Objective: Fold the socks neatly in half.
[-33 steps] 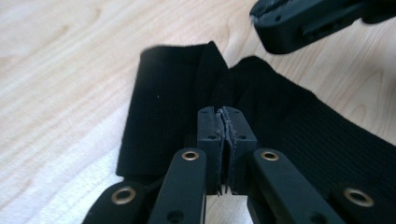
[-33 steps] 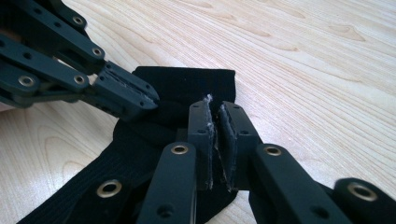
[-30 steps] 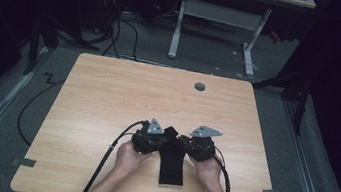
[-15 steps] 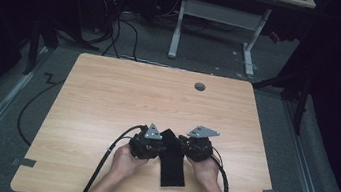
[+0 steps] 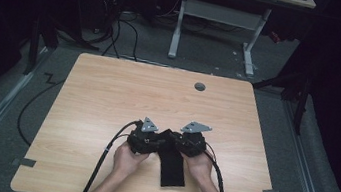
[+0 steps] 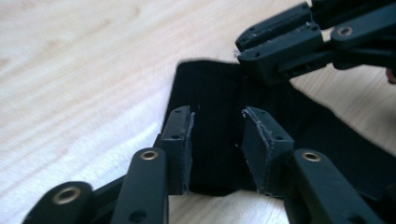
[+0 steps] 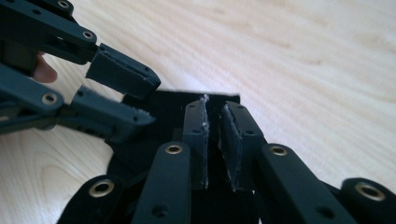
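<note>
Near the front edge of the tabletop (image 5: 107, 97), about midway between its front corners, a black cloth (image 5: 172, 163) lies flat as a long strip, one short end toward the front edge, the other end up between the two grippers. The left gripper (image 5: 158, 140) sits at the cloth's left side, held by the person's left hand (image 5: 128, 158); the right gripper (image 5: 176, 139) sits at the cloth's right side in the right hand (image 5: 197, 164), and the two tools point toward each other over the cloth's far end. In the left gripper view the left gripper (image 6: 215, 140) has its jaws spread, having just been opening, with the black cloth (image 6: 210, 93) lying in the gap; the pads stand apart from the fabric, not pressing it. The right gripper (image 6: 254, 60) shows at the upper right of that view, tips at the cloth's far edge. In the right gripper view the right gripper (image 7: 214, 140) has its jaws drawn close with a narrow slit between them, standing over the black cloth (image 7: 168, 105); whether a fold is pinched in that slit is hard to tell, dark on dark. The left gripper (image 7: 133, 95) there shows its jaws apart at the cloth's edge. A grey round cap (image 5: 200, 86) sits near the tabletop's far edge, well apart from the cloth.
</note>
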Available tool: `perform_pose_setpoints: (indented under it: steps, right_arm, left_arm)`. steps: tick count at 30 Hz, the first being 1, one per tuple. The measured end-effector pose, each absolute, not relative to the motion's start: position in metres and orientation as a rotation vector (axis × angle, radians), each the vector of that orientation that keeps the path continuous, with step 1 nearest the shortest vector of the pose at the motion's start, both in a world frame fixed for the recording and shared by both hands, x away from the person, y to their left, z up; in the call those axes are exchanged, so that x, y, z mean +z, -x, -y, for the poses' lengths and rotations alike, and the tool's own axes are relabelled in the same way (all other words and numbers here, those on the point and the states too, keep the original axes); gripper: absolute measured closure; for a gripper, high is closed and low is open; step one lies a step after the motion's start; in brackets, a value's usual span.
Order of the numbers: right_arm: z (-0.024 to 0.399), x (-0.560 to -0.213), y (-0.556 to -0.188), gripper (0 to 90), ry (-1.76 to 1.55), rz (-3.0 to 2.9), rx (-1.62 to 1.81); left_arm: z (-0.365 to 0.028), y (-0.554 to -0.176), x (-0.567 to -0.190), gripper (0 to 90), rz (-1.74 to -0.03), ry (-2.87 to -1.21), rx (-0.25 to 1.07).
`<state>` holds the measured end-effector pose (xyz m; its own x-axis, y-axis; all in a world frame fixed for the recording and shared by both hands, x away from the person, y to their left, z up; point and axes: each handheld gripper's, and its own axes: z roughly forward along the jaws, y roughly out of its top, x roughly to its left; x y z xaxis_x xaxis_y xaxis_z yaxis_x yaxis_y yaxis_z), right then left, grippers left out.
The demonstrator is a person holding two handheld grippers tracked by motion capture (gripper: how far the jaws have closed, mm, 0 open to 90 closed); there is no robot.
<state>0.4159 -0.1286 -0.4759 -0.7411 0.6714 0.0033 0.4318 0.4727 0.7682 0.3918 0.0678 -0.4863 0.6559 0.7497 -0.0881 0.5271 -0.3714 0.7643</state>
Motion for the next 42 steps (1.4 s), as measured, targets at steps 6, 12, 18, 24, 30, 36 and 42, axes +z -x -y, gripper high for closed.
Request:
perform_pose_setpoints:
  steps: [6, 12, 18, 24, 30, 36, 42]
  right_arm:
    - [0.135, -0.487, -0.412, 74.4, -0.942, -2.47, 1.107]
    - [0.139, -0.493, -0.407, 70.3, -0.957, -2.496, 1.097]
    - [0.137, -0.496, -0.411, 68.2, -0.979, -2.493, 1.092]
    - [0.132, -0.497, -0.419, 67.0, -1.002, -2.469, 1.082]
    - [0.127, -0.497, -0.432, 64.4, -1.034, -2.43, 1.074]
    - [0.126, -0.498, -0.439, 62.9, -1.048, -2.399, 1.081]
    - [0.131, -0.492, -0.436, 63.6, -1.058, -2.389, 1.119]
  left_arm:
    - [-0.066, -0.388, -0.493, 52.0, -0.998, -2.094, 0.354]
    - [-0.064, -0.387, -0.495, 48.9, -0.996, -2.119, 0.357]
    - [-0.065, -0.391, -0.496, 51.2, -0.993, -2.128, 0.396]
    - [-0.069, -0.402, -0.498, 53.2, -1.008, -2.105, 0.414]
    - [-0.071, -0.417, -0.496, 53.0, -1.031, -2.107, 0.41]
    - [-0.072, -0.428, -0.493, 48.5, -1.073, -2.095, 0.406]
    - [-0.081, -0.43, -0.489, 44.1, -1.118, -2.047, 0.392]
